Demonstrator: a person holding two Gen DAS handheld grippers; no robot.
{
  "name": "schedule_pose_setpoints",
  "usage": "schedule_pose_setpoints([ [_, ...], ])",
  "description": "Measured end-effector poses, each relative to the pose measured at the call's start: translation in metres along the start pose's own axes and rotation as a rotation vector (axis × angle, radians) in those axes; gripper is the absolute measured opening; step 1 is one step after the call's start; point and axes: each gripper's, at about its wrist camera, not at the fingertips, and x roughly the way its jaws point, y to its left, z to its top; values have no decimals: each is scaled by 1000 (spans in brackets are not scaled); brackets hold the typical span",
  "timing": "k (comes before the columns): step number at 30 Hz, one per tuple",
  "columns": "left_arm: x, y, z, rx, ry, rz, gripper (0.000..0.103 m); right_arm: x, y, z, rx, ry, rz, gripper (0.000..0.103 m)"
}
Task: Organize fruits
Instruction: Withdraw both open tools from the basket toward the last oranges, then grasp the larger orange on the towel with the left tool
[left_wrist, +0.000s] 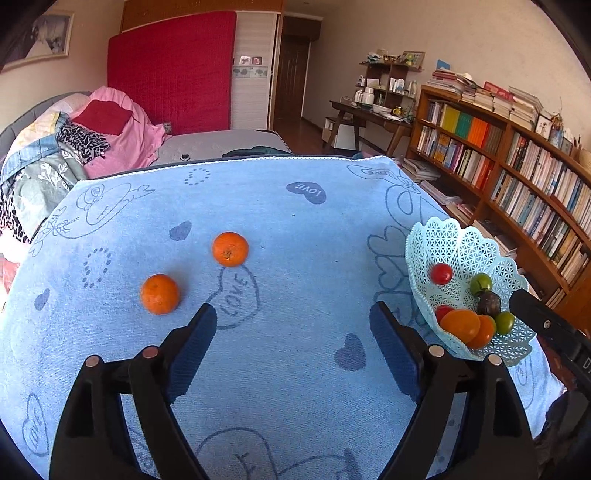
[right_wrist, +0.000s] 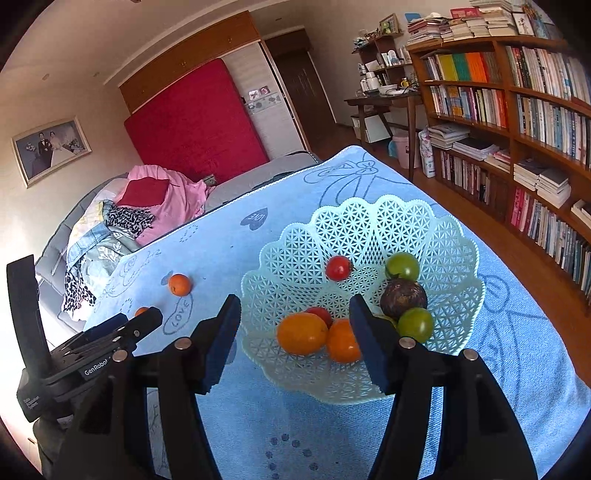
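Two oranges lie on the blue towel (left_wrist: 295, 229), one (left_wrist: 230, 249) farther off and one (left_wrist: 160, 294) just ahead of my left gripper's left finger. My left gripper (left_wrist: 293, 309) is open and empty above the towel. A pale blue lattice basket (right_wrist: 369, 229) at the right holds a red tomato (right_wrist: 338, 267), two green fruits (right_wrist: 402, 266), a dark purple fruit (right_wrist: 403, 299) and two orange fruits (right_wrist: 302, 333). My right gripper (right_wrist: 294, 301) hangs open over the basket's near rim, its pads touching nothing. The same basket (left_wrist: 454, 243) shows in the left wrist view.
The towel covers a table whose far edge (left_wrist: 258, 159) faces a bed piled with clothes (left_wrist: 74, 147). A tall bookshelf (right_wrist: 517, 129) and a desk (right_wrist: 388, 99) stand to the right, across a wooden floor. My left gripper (right_wrist: 129, 322) shows at the right wrist view's left.
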Motion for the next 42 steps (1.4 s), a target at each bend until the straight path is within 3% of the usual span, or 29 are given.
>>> schedule_pose_setpoints([
  [12,0,60,0,-86,-1,111,84,18,48,-2,-100,22,38,64],
  [24,27,100,-2,-138,60,214,84,34,70,-13,-172,67,57,64],
  [32,52,113,1,-135,102,224,81,44,75,-15,-184,89,62,64],
  [37,69,118,-2,-137,141,210,69,52,79,-16,-193,102,62,64],
  [42,74,120,0,-135,145,193,66,62,87,-17,-211,121,70,64],
])
